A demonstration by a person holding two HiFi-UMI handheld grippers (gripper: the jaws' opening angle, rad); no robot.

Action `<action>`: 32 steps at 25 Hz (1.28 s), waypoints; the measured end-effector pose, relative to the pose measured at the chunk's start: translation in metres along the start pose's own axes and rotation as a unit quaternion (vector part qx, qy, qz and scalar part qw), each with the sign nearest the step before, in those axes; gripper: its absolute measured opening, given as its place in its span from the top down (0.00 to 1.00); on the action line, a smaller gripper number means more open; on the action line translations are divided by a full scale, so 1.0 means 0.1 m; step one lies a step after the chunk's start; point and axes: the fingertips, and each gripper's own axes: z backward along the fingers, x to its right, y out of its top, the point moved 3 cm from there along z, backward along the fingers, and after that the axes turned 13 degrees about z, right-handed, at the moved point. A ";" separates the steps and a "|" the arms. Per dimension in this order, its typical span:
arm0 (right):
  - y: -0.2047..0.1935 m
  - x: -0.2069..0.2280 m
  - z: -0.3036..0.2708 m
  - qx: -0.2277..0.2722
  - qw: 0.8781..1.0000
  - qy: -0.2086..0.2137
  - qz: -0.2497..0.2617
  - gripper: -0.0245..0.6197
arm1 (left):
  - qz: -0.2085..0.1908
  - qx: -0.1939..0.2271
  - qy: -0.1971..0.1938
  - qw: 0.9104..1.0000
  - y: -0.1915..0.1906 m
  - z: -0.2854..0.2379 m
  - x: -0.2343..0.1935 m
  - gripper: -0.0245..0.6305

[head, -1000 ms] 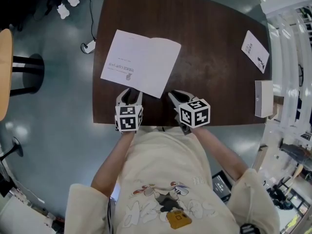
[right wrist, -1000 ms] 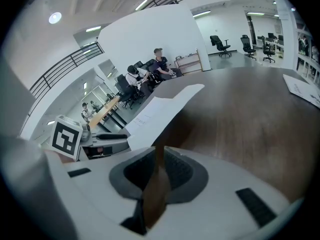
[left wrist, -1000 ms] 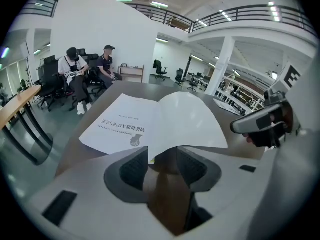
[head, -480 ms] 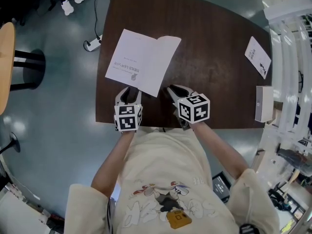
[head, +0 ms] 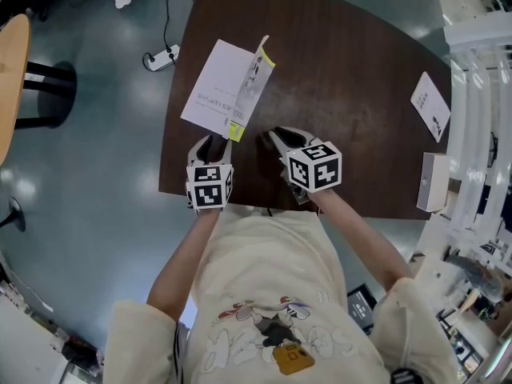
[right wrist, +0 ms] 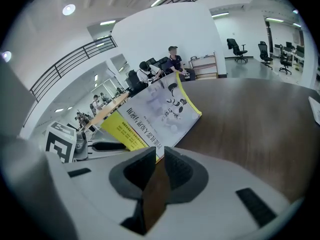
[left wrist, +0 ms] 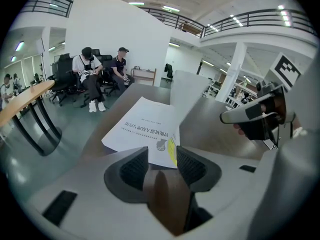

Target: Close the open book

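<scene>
A: The book (head: 218, 90) lies on the left part of the table, close to its left edge and near the front edge. Its cover (head: 256, 70) stands raised, roughly upright, and nothing holds it.

B: Grippers?

A: The left gripper (left wrist: 162, 153) is empty, jaws a modest gap apart, just beside the book's near corner. The right gripper (right wrist: 159, 153) is empty too, jaws down to a thin slit, near the cover but apart from it.

B: Risk?

A: My read is that the unsupported cover could flop back open. Too hard a shove could also slide the book across the glossy dark wood table (head: 344, 70) and off that left edge.

B: Surroundings?

A: A leaflet (head: 430, 105) and a white box (head: 433, 182) sit far right, well apart from the book. The floor is grey, with a power strip (head: 162, 56) and a round wooden table (head: 10, 86) to the left. It's an open office with a railed balcony, and seated people (left wrist: 97, 71) at the back.
</scene>
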 end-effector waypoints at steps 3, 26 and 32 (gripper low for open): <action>0.05 -0.01 -0.10 -0.005 1.000 0.007 0.011 0.88 | 0.011 0.001 0.009 1.000 0.00 -0.02 -0.06 0.69; 0.23 -0.10 -0.52 -0.027 0.997 0.054 0.057 0.88 | 0.055 -0.004 0.029 0.998 -0.07 -0.10 -0.16 0.93; 0.20 -0.12 -0.38 -0.013 0.997 0.050 0.065 0.89 | 0.062 0.006 0.027 0.998 -0.07 0.02 -0.11 0.95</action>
